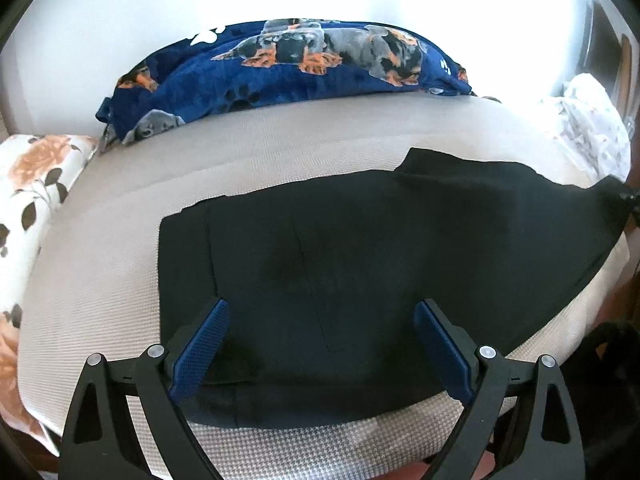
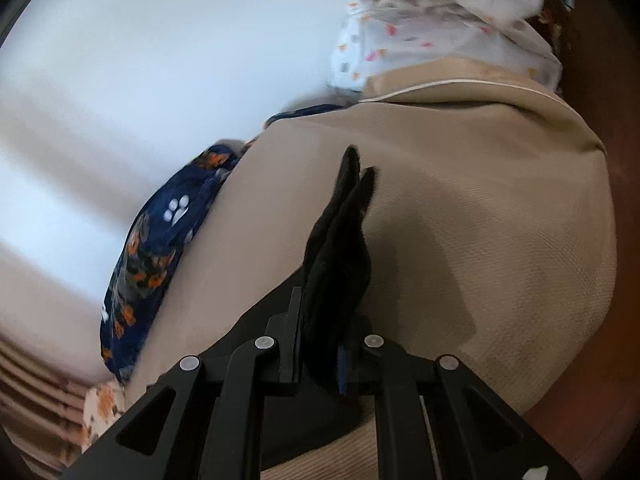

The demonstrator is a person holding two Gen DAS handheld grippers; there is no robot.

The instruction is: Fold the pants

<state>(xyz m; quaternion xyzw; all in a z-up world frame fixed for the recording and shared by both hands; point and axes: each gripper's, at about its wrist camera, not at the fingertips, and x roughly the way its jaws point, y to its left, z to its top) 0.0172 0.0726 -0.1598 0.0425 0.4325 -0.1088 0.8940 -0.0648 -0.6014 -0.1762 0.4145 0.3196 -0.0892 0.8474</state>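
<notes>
Black pants (image 1: 360, 240) lie spread across a beige bed cover (image 1: 120, 248), reaching from the left of centre to the far right edge. My left gripper (image 1: 322, 320) hovers over their near part, its blue pads (image 1: 204, 340) wide apart and touching nothing. At the far right of the left wrist view the cloth rises to a pinched corner (image 1: 618, 196). In the right wrist view my right gripper (image 2: 320, 320) is shut on a fold of the black pants (image 2: 340, 248), which sticks up and forward past the fingers above the beige cover (image 2: 480, 240).
A navy blanket with dog prints (image 1: 288, 64) lies along the far side by the white wall. A flowered pillow (image 1: 32, 200) sits at the left, and a white patterned cloth (image 2: 440, 20) is bunched at the far right corner. The bed's right edge drops to a brown floor (image 2: 600, 360).
</notes>
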